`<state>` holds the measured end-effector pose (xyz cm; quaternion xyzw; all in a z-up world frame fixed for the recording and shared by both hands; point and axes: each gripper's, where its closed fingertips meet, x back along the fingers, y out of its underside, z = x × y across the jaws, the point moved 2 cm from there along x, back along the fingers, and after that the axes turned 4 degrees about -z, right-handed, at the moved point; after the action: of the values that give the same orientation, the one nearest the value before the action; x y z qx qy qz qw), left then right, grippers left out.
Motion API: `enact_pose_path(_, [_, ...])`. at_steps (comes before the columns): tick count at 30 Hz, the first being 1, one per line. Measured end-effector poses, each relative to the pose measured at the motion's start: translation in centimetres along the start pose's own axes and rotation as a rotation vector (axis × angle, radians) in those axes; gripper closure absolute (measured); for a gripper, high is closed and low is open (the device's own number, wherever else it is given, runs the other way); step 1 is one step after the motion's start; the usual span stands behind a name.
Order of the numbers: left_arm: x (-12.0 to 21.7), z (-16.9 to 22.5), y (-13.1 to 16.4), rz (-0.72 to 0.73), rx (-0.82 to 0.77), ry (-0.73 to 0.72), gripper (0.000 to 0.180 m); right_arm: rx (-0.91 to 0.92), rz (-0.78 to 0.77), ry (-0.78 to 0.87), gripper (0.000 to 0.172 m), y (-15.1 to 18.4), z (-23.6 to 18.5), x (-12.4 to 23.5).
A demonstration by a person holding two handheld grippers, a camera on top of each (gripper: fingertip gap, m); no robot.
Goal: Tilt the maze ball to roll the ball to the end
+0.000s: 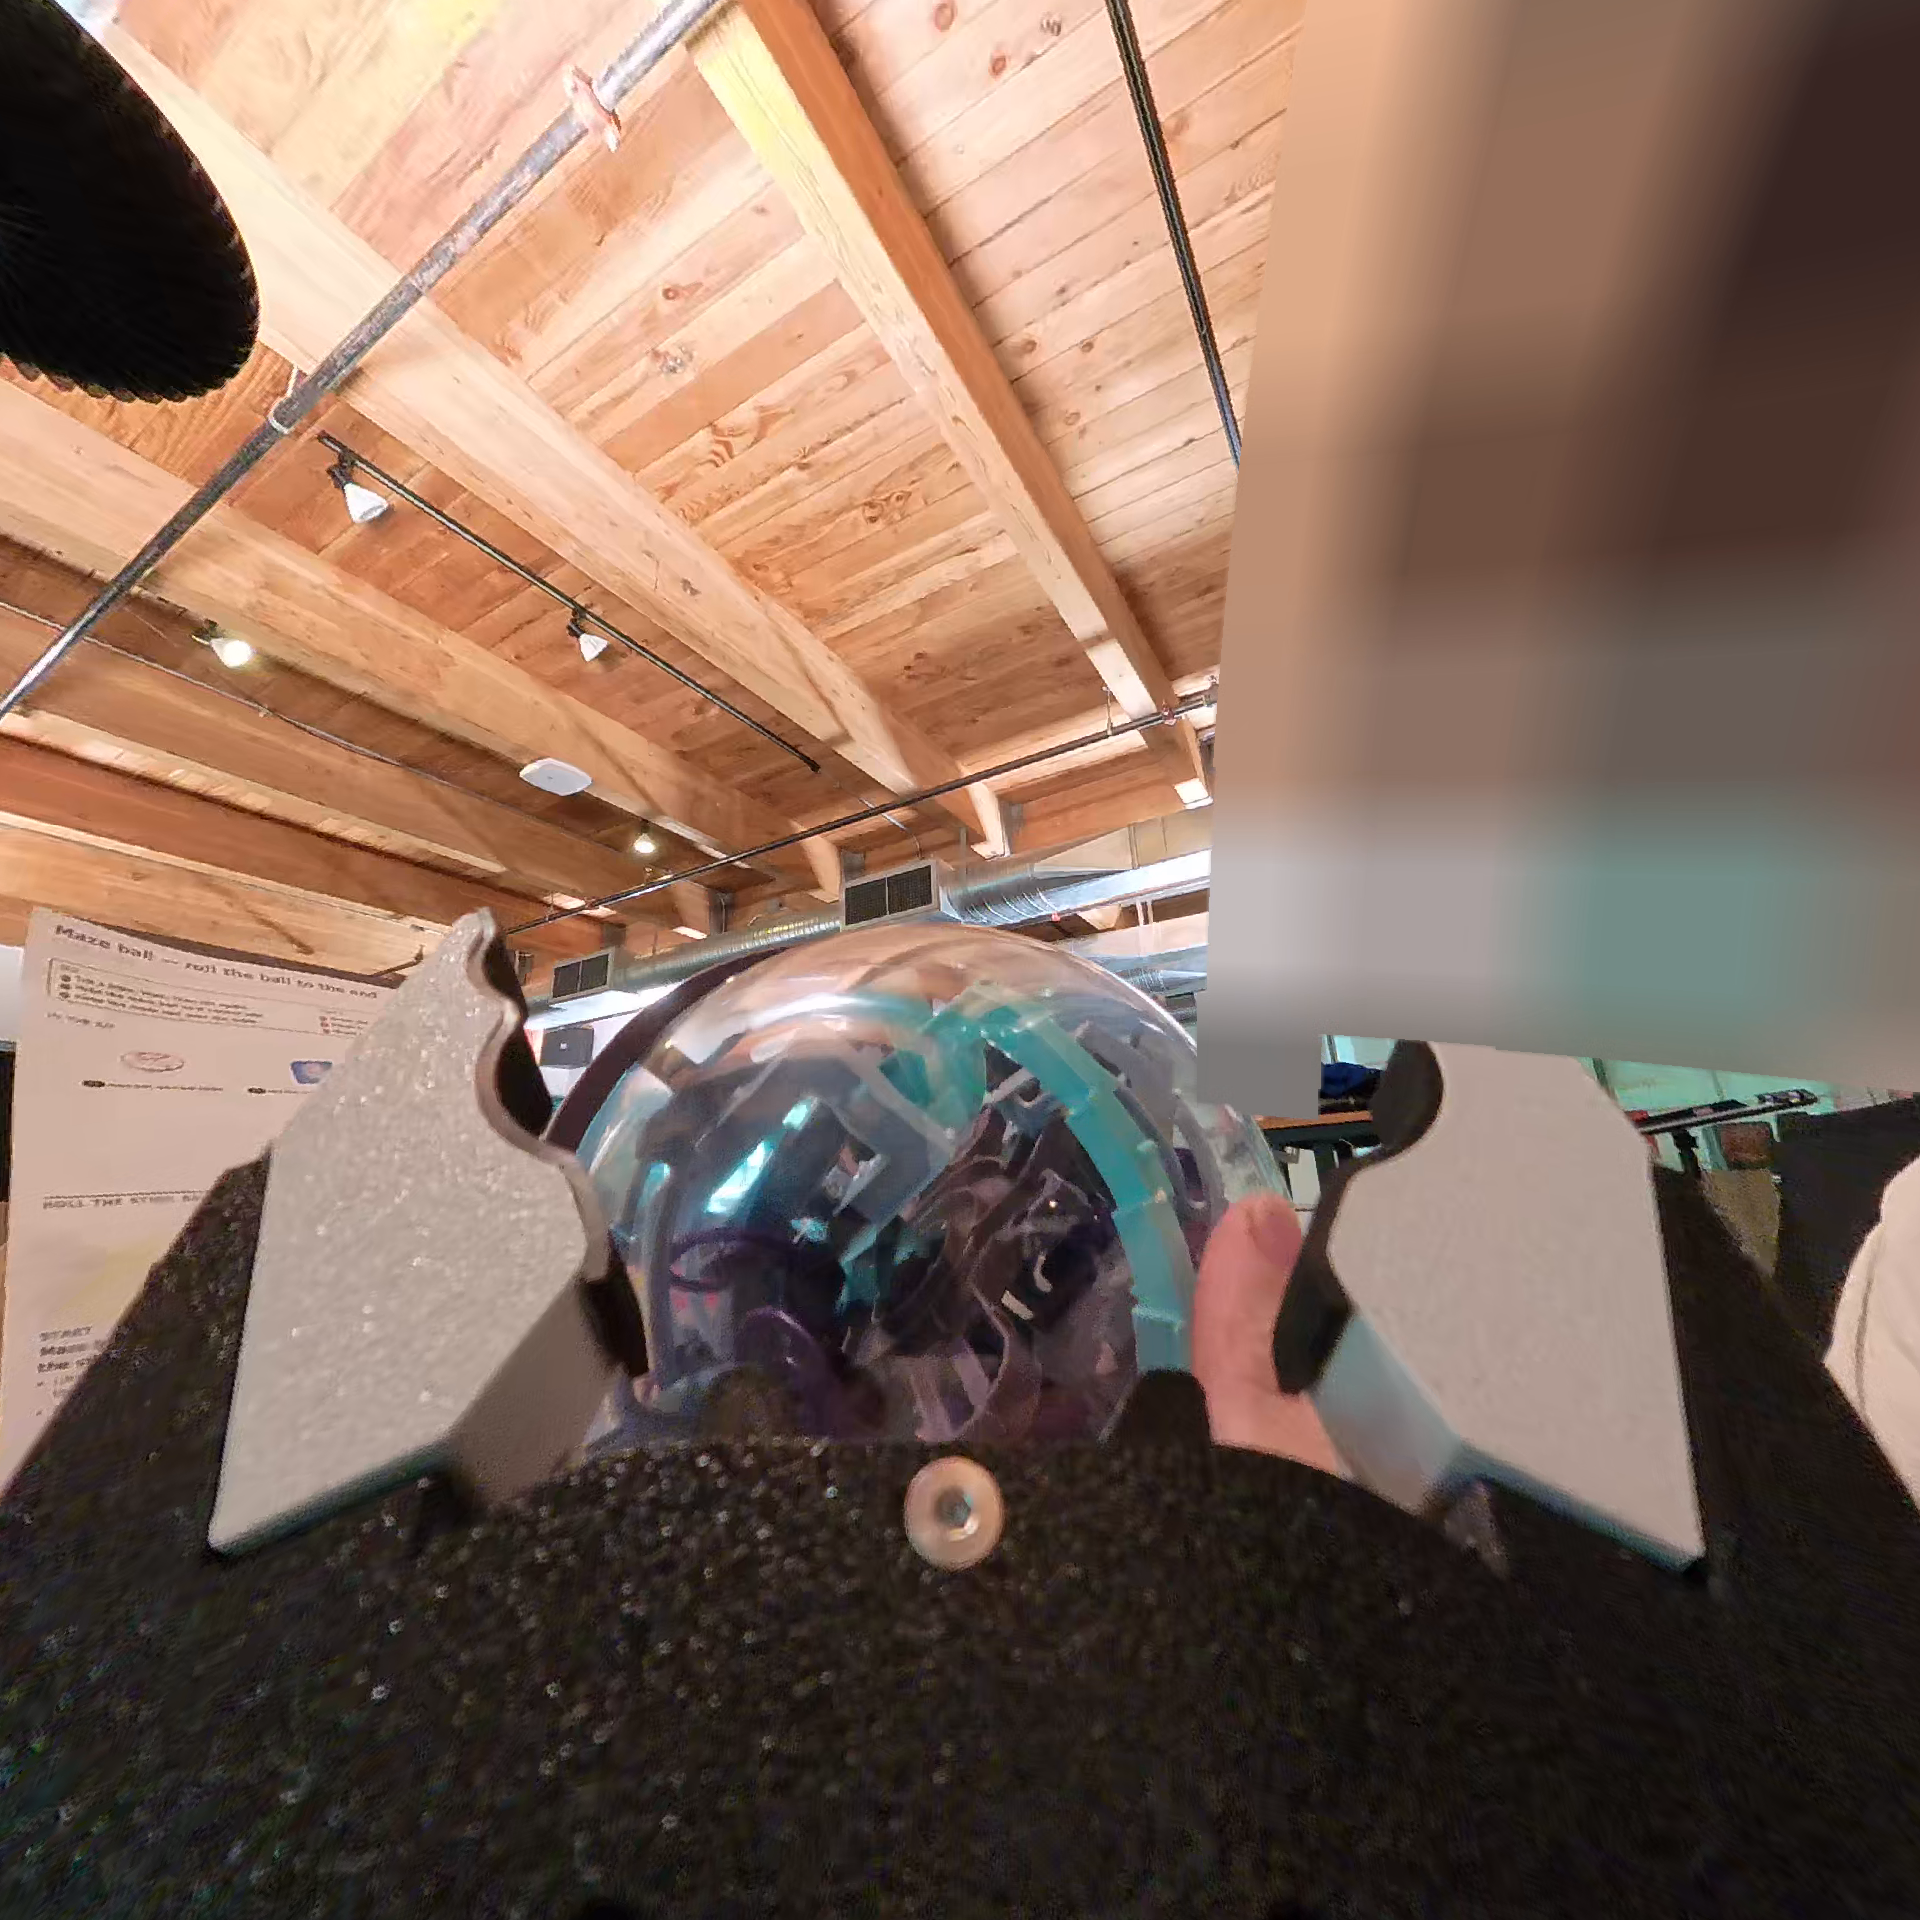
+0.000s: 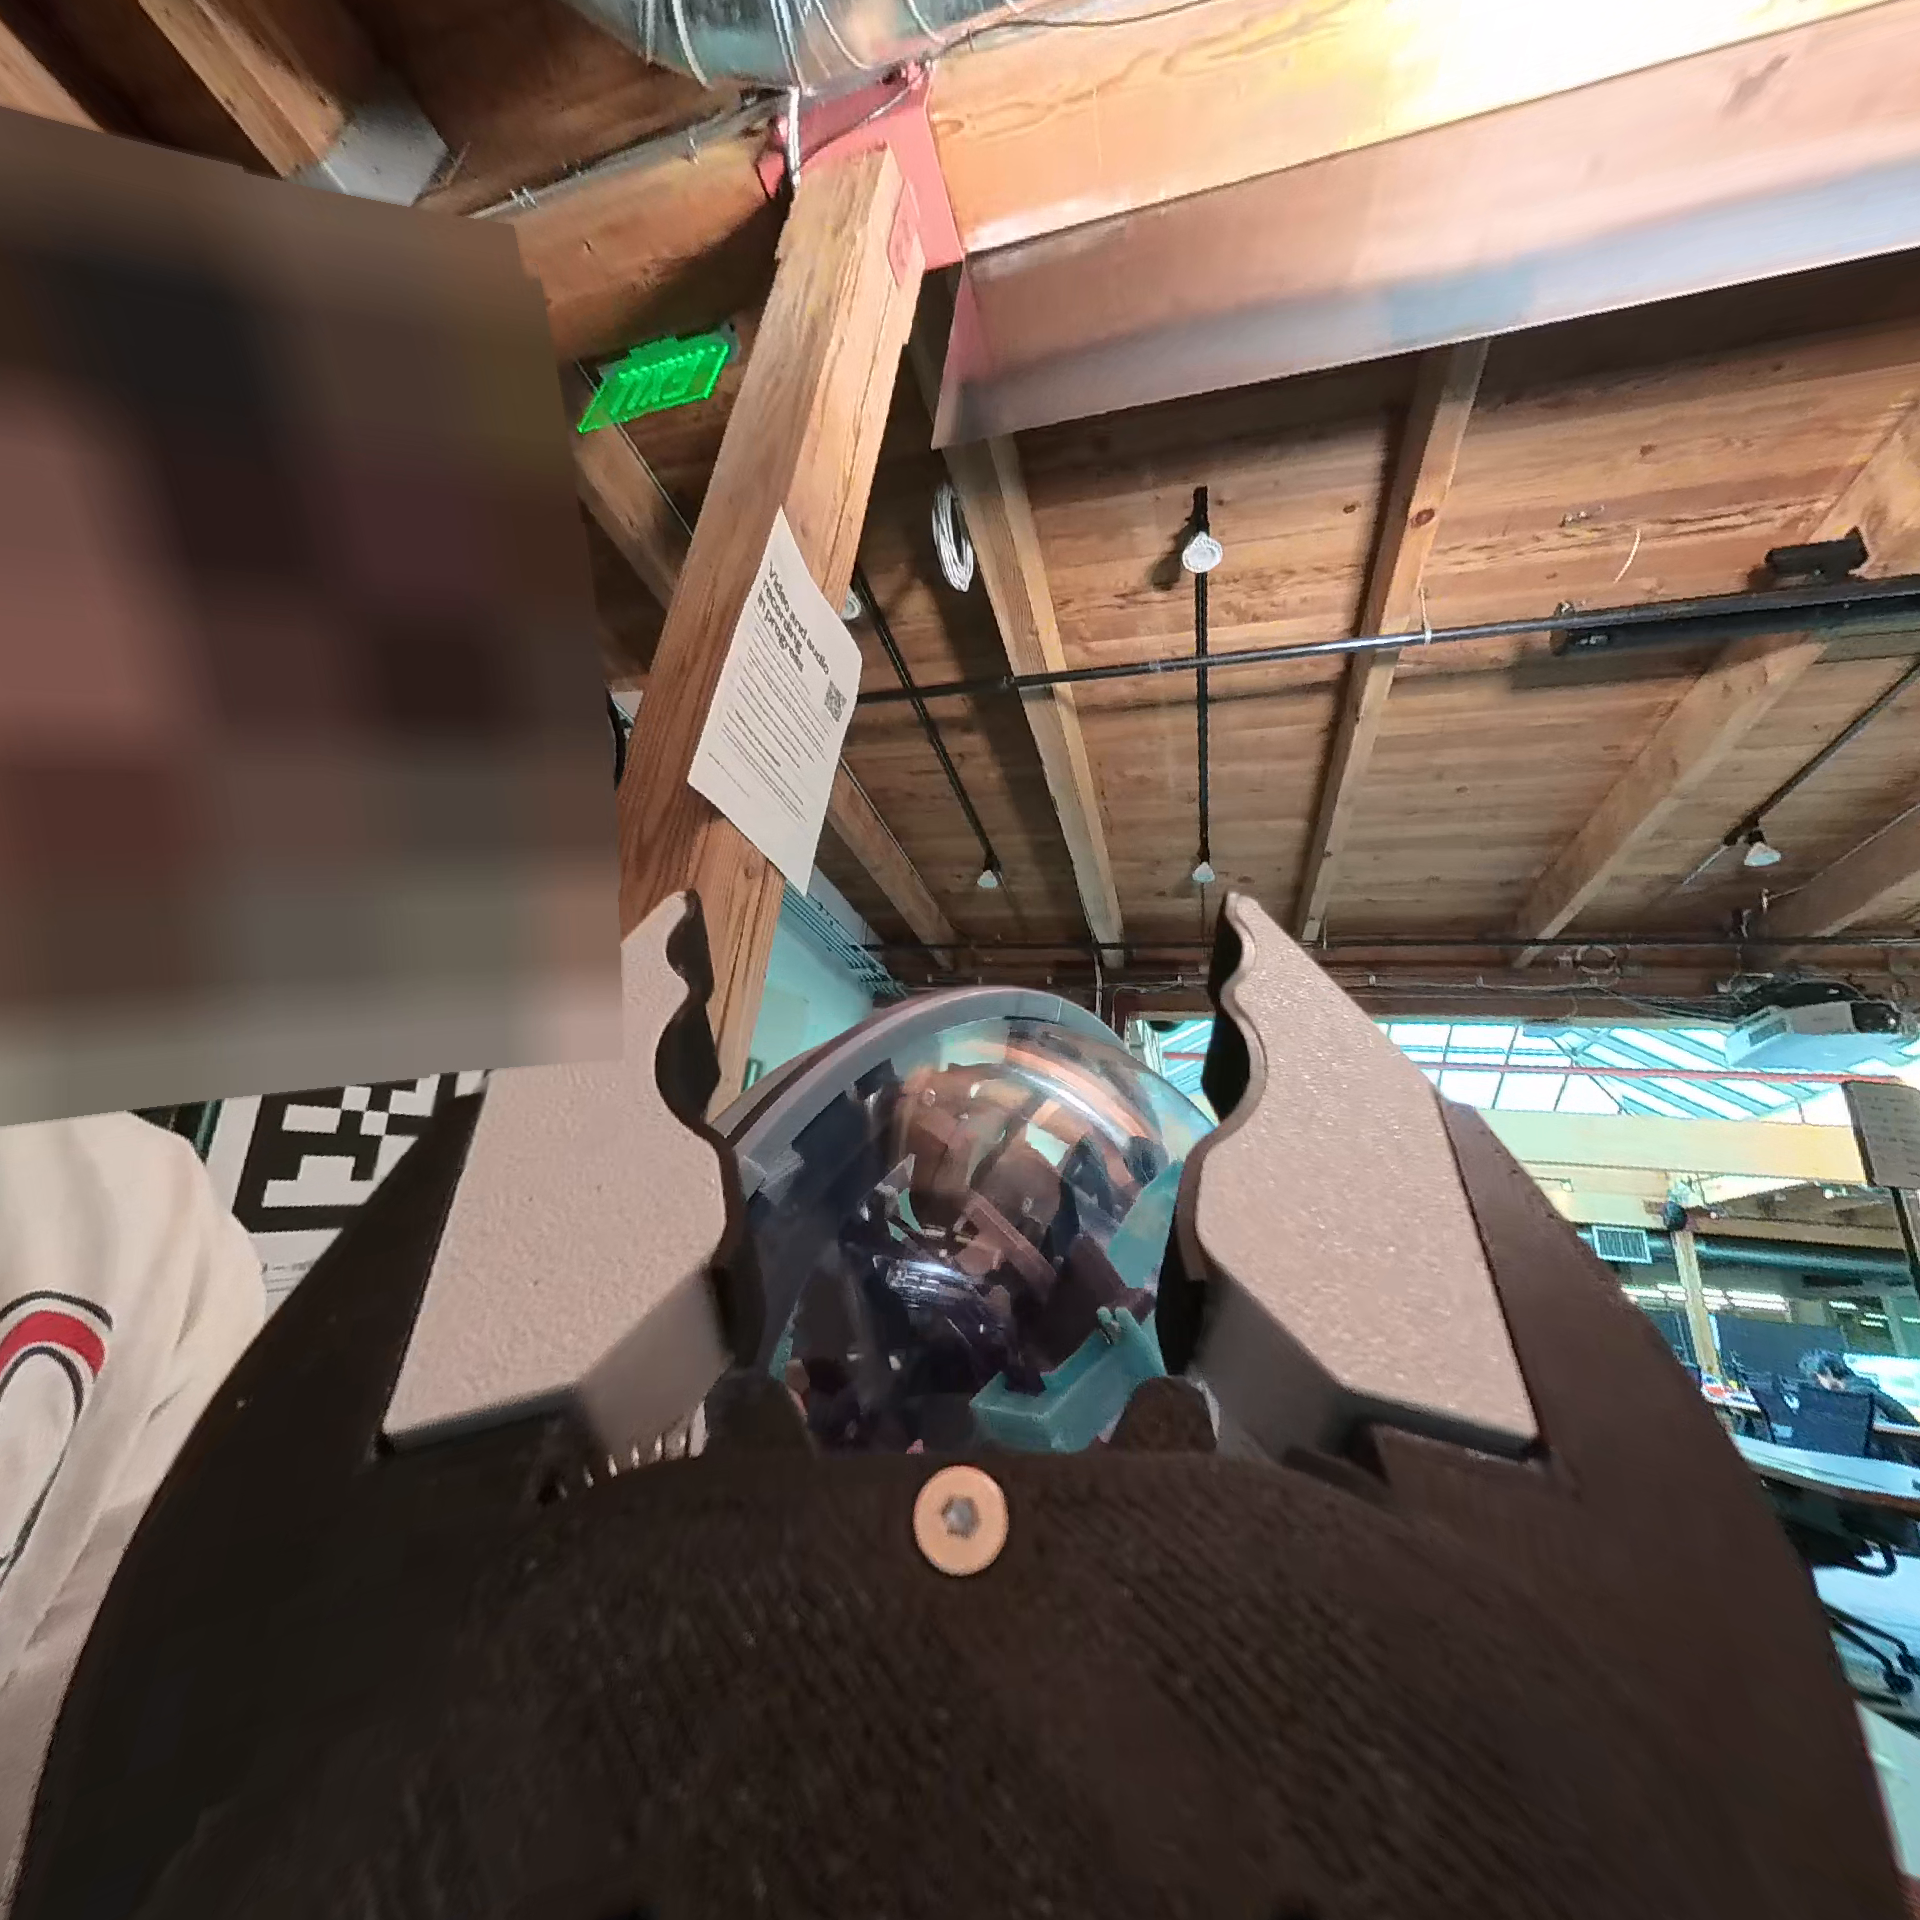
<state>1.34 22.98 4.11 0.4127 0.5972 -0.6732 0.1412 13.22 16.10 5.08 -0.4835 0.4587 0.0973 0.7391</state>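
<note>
Right gripper (image 2: 961,1049) is clamped on the clear maze ball (image 2: 966,1195), both pads pressed into its sides at 9 and 3 o'clock. Left gripper (image 1: 935,1049) sits wider around the same ball (image 1: 894,1174): its 9 o'clock finger (image 1: 416,1195) touches, and a thumb (image 1: 1242,1309) is wedged at 3 o'clock. Can't tell if it's really gripping. Wooden ceiling (image 1: 727,416) at 12.

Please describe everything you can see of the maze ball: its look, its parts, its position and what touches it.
The maze ball is a clear, glossy plastic sphere with a band around it. Inside are teal, grey and dark purple tracks; the small rolling ball cannot be made out. It is held up toward the wooden ceiling. The right claw grips it, both pads against the shell. In the left claw one pad touches it; a thumb lies between shell and other finger.
</note>
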Motion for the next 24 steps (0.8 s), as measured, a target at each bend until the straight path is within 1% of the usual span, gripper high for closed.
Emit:
enact_pose_path(3, [0.4,-0.4,-1.0,0.051,-0.057,-0.049,0.024,0.029,-0.036,-0.001,0.079,0.3,-0.2,-0.3])
enact_pose_path(4, [0.6,-0.3,-1.3,0.062,-0.083,-0.053,0.024,0.036,-0.056,0.007,0.086,0.5,-0.2,-0.4])
enact_pose_path(6, [0.6,-0.1,-1.8,0.058,-0.140,-0.056,0.025,0.063,-0.087,0.031,0.105,0.6,0.0,-0.5])
enact_pose_path(7, [0.7,0.0,-2.0,0.055,-0.178,-0.063,0.024,0.066,-0.092,0.028,0.100,0.5,-0.1,-0.5])
enact_pose_path(9, [0.7,0.1,-1.9,0.019,-0.317,-0.095,0.023,0.013,-0.078,-0.076,0.089,0.2,-1.7,-0.9])
enact_pose_path(10, [0.6,0.3,-1.7,0.000,-0.373,-0.102,0.024,0.010,-0.114,-0.071,0.083,0.8,-1.7,-1.2])
enact_pose_path(11, [0.5,0.6,-1.5,-0.016,-0.404,-0.092,0.024,0.057,-0.156,-0.025,0.077,1.6,-1.3,-1.4])
enact_pose_path(12, [0.3,0.9,-1.3,-0.028,-0.431,-0.088,0.023,0.127,-0.186,0.032,0.077,2.2,-0.7,-1.5])
enact_pose_path(13, [0.1,1.0,-1.0,-0.046,-0.462,-0.092,0.024,0.176,-0.201,0.059,0.074,2.6,-0.5,-1.7])
enact_pose_path(14, [-0.1,1.2,-0.8,-0.057,-0.493,-0.097,0.024,0.194,-0.203,0.077,0.071,2.8,-0.3,-1.7])
enact_pose_path(16, [-0.2,1.9,-0.8,-0.058,-0.556,-0.089,0.024,0.168,-0.173,0.091,0.073,2.5,-0.1,-1.7])
enact_pose_path(19, [-0.5,3.2,-0.7,-0.066,-0.662,-0.039,0.024,0.123,-0.109,0.092,0.081,1.5,-0.2,-1.7])
enact_pose_path(22, [-0.8,4.5,0.0,-0.097,-0.798,0.007,0.024,0.169,-0.120,0.094,0.081,1.5,-0.6,-2.1])
enact_pose_path(24, [-1.0,4.6,0.3,-0.124,-0.836,0.004,0.024,0.203,-0.147,0.099,0.078,1.8,-0.7,-2.2])
